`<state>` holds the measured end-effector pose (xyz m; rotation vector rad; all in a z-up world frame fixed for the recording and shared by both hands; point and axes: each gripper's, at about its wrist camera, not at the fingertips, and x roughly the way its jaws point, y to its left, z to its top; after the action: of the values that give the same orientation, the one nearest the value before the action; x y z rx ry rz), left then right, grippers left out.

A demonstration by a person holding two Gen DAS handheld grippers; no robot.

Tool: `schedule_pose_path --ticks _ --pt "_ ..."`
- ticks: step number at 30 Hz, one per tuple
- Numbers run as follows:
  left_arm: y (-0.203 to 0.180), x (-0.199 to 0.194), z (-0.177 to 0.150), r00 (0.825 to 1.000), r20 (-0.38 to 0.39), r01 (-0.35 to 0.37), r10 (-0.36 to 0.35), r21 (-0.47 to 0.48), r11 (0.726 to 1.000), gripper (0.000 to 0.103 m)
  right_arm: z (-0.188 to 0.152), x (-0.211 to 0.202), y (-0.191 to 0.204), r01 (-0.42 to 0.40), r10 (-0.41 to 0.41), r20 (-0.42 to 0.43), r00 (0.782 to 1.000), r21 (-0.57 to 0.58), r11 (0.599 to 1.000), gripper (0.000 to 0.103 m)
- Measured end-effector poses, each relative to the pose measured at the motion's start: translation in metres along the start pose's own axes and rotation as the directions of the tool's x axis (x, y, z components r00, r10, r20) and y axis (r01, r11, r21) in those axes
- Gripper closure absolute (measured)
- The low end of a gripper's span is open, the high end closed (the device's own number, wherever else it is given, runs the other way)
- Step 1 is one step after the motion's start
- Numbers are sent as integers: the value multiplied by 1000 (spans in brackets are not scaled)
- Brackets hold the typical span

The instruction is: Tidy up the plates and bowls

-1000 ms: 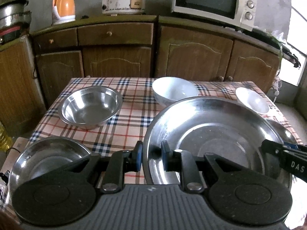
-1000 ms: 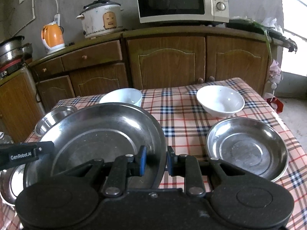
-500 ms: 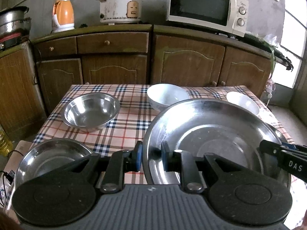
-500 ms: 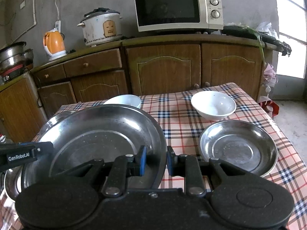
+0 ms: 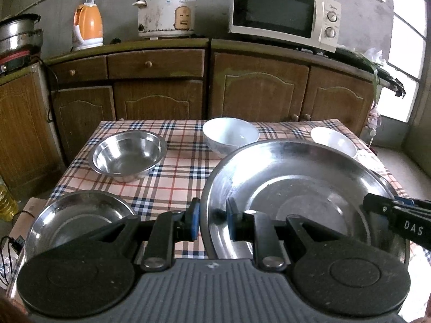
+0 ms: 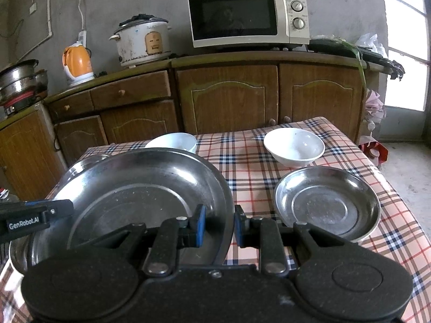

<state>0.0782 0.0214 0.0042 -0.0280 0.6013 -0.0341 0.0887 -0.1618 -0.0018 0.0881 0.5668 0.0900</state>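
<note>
- Over the plaid table (image 5: 177,177), the big pan (image 5: 304,188) is held up between both grippers, one on each side of its rim.
- Left gripper (image 5: 212,222) pinches the pan's left rim, one blue pad outside the wall and one inside; its jaws have not changed over the last second.
- Right gripper (image 6: 218,224) pinches the opposite rim the same way, its grip likewise unchanged.
- Compared with a second ago, the pan sits a little higher and nearer the cameras: more tablecloth shows beyond it, and the cabinets (image 6: 229,102) and microwave (image 6: 247,17) appear fuller in frame.
- Steel bowl (image 5: 128,156) stands at the far left of the table, in the same spot as before.
- Left plate (image 5: 78,218) lies at the near left corner, just beside the left gripper, apart from the pan.
- Right plate (image 6: 326,204) lies at the near right, unmoved.
- White bowl (image 5: 230,136) stands behind the pan near the middle of the far edge; its lower part is hidden by the pan's rim.
- Small bowl (image 6: 293,146) stands at the far right, just behind the right plate.
- On the counter behind stand a kettle (image 5: 88,28) and a rice cooker (image 5: 167,13).
</note>
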Motion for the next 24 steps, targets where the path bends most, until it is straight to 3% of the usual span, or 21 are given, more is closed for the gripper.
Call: schedule_pose_path --ticks 24 --pt "-6 -17 -8 1000 21 15 -16 30 999 83 -12 -23 -6 0 0 9 1000 11 1000 75"
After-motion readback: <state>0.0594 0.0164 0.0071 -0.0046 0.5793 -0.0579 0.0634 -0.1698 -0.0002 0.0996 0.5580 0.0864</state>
